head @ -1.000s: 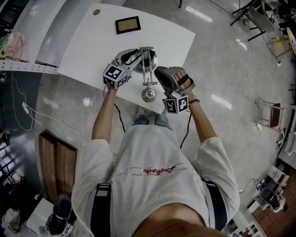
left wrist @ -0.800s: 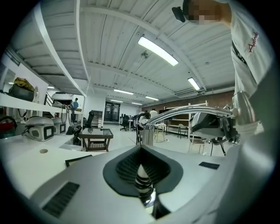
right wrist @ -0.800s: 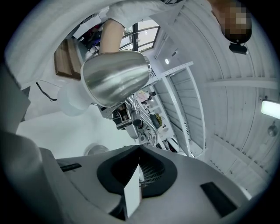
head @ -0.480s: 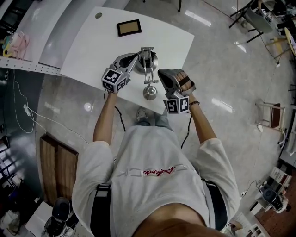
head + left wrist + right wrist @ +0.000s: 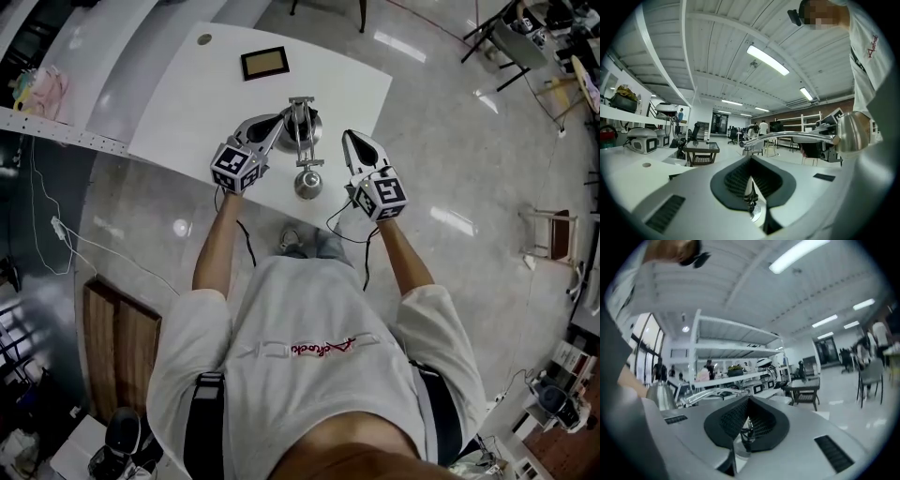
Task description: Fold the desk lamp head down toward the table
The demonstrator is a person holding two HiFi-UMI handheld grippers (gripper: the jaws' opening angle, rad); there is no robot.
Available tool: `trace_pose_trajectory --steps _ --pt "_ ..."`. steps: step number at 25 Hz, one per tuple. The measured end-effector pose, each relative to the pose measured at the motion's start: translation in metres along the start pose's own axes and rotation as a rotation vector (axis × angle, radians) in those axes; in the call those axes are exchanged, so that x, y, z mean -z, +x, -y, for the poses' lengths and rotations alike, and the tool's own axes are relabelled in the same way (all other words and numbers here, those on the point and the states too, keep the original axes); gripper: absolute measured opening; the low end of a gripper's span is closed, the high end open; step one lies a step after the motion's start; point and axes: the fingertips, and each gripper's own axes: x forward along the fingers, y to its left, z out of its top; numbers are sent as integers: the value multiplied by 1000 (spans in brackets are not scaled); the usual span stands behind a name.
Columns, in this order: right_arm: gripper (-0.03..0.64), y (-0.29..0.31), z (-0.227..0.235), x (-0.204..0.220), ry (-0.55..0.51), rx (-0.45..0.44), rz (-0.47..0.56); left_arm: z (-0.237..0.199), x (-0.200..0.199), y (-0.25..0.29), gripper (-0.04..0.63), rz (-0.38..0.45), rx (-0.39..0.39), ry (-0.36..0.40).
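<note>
Judging from how things are lying, I'm guessing the fold is mostly done, or at least well along.

Going left to right, the left gripper [image 5: 278, 122] is reaching in over the white table [image 5: 178, 112], with its tip right by the lamp base [image 5: 312, 120]. Its jaws are pressed together with nothing between them. To me it's looking more like it's bracing the base than gripping anything, though I can't tell if it's actually touching.

From the base, the lamp arm [image 5: 301, 142] is running toward the near edge of the table. In the left gripper view it's looking roughly level. The lamp head [image 5: 307, 184] is hanging off the arm's near end, dome up, and seems to be facing down at the tabletop.

The right gripper [image 5: 351, 139] is hovering just right of the lamp and not touching it, jaws closed and empty.

As for what's left, I'm thinking maybe one last push on the head. I can't make out how much gap there is under it.

I'm not spotting any containers on the table. A dark frame [image 5: 263, 62] is lying flat at the far side, and a pinkish bundle [image 5: 37, 91] is sitting on the shelf far left, too small to tell what it is.
</note>
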Motion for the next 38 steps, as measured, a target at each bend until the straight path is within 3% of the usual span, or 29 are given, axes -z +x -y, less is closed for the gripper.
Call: trace_pose_trajectory --steps 1,3,14,22,38 --pt "17 -2 6 -1 83 10 16 1 -1 -1 23 1 1 0" --pt "17 -5 11 -1 147 25 34 1 -2 -3 23 3 3 1" --pt "17 -21 -23 9 34 22 10 23 -5 -24 23 27 27 0" --pt "17 -49 -31 17 59 20 13 49 5 -55 23 26 -29 -13" --pt "17 -142 -89 35 1 -57 -17 161 37 -119 23 14 -94 -39"
